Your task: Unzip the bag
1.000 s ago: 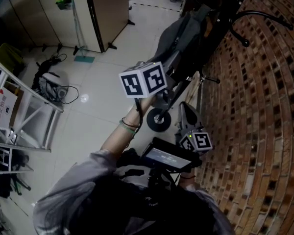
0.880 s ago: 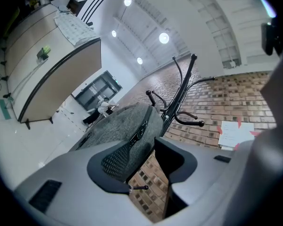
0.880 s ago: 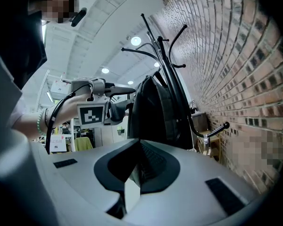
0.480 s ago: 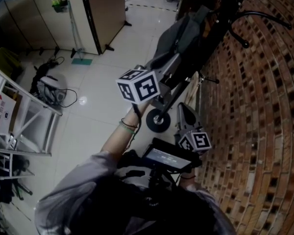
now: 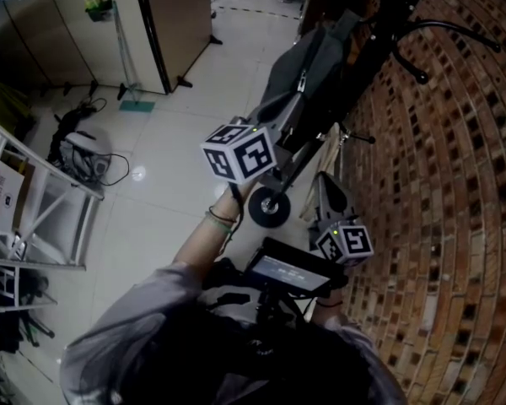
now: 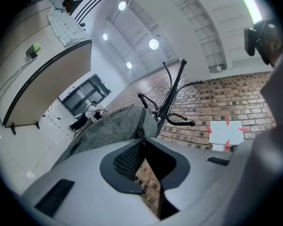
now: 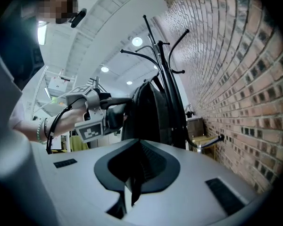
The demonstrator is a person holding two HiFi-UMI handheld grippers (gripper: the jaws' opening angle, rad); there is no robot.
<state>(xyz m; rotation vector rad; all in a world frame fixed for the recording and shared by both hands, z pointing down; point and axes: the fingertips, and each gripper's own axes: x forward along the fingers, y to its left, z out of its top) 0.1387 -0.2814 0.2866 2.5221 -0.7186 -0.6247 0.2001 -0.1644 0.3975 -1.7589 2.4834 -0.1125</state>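
A grey bag (image 5: 308, 62) hangs from a black coat rack (image 6: 172, 94) by the brick wall. Its zipper runs down the front, and the pull (image 6: 140, 130) hangs at the tips of my left gripper (image 6: 141, 142). The jaws are closing, and the pull sits pinched between their dark pads. In the right gripper view the left gripper (image 7: 108, 113) reaches up to the dark bag (image 7: 151, 114). My right gripper (image 7: 132, 185) sits lower and nearer the wall, its marker cube (image 5: 346, 241) below the bag. It is shut with only a dark sliver in the slit.
The brick wall (image 5: 455, 184) runs along the right. A black wheel (image 5: 270, 207) stands on the tiled floor under the bag. A cabinet (image 5: 164, 24), a metal shelf frame (image 5: 51, 201) and cables (image 5: 88, 150) lie to the left.
The left gripper's cube has slid slightly down and left beside the bag. The right gripper has edged a little to the right.
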